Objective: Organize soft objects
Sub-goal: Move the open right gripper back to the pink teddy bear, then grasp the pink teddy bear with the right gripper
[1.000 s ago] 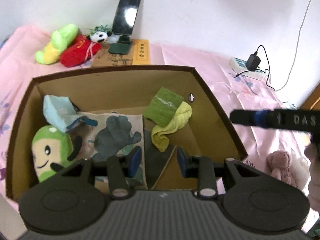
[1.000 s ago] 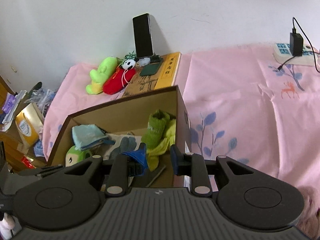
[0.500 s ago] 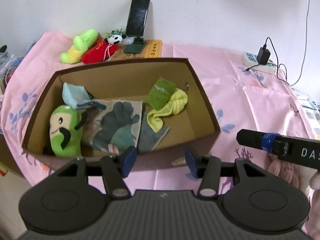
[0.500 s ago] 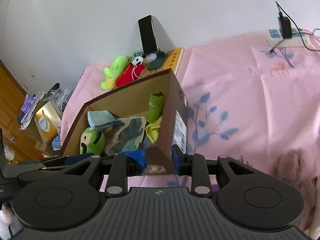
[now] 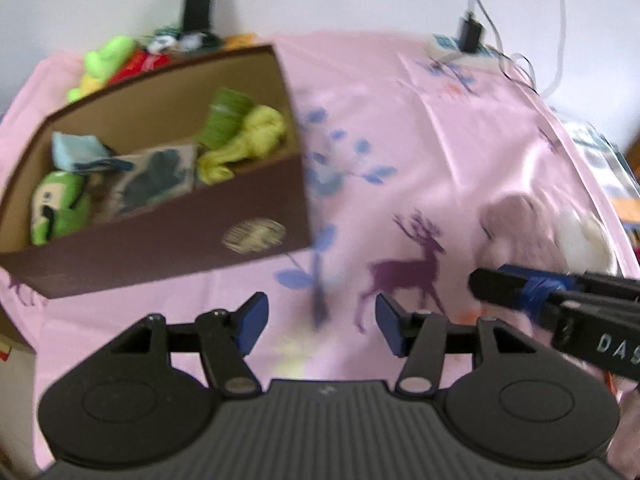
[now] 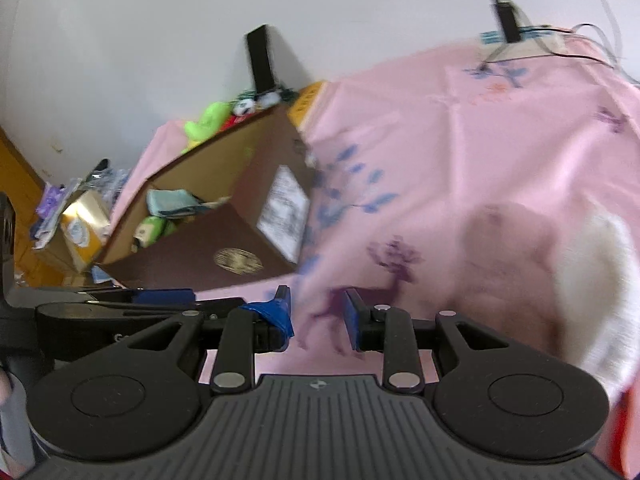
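the cardboard box [image 5: 168, 248] sits on the pink bed sheet [image 5: 400, 128], and everything else is easiest placed from it. inside it lie a green plush [image 5: 56, 208], a pale blue cloth [image 5: 76, 150], a grey-patterned cloth [image 5: 160, 176] and a green and yellow towel bundle [image 5: 244, 132]. well off to the right of the box, out on the sheet, lies the pink and white plush toy [image 5: 536, 236], which looks like the next soft thing to be put away. the left claw [image 5: 318, 326] hangs over bare sheet between box and toy; its jaws have just been opening and stand well apart with nothing between them. the right claw [image 6: 318, 316] is nearer the toy, its jaws only a little apart and empty, with just the sheet showing in the gap. the toy looks light, squashy and fluffy, so it should give under the pads and not slip; i would guess it flops when lifted. a bite into the thick pink body rather than a thin limb or loose fur seems safest, and those narrow jaws would need to spread first. both views are blurred, so finer detail of the toy's shape i cannot tell.
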`<state>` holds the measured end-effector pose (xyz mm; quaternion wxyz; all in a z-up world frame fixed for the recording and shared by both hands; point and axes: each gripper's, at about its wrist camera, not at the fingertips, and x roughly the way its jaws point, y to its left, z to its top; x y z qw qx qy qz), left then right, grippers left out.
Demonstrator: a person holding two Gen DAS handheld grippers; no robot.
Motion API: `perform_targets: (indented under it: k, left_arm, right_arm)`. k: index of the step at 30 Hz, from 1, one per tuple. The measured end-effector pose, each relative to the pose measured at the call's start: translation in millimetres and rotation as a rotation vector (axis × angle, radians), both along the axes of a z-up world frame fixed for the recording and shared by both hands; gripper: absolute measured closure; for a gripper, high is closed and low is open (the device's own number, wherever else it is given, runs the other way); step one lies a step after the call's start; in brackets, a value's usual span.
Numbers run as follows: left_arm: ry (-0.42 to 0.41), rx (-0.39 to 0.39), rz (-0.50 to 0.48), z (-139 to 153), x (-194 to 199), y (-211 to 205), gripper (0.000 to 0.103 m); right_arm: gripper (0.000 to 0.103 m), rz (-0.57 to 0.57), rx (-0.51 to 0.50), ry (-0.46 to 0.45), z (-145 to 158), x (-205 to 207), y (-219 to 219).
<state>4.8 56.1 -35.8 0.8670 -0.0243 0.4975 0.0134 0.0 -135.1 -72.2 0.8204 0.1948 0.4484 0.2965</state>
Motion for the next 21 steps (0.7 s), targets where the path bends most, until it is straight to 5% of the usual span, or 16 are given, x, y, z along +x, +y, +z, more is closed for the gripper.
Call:
perform_targets:
  k: [12, 18, 21]
  left_arm:
    - [0.055, -0.157, -0.148, -32.5, 11.8, -52.3, 0.044]
    - [0.043, -0.224, -0.204, -37.4, 14.9, -67.3, 0.043]
    - [0.024, -0.236, -0.227, -39.1, 22.3, -71.9, 0.043]
  right_arm:
    - [0.092, -0.2, -0.028, 0.013, -21.2, -9.9, -74.3]
    - [0.09, -0.281, 0.044, 0.005, -18.1, -10.0, -111.5]
    - [0.089, -0.294, 0.158, 0.053, -20.4, -2.8, -124.5]
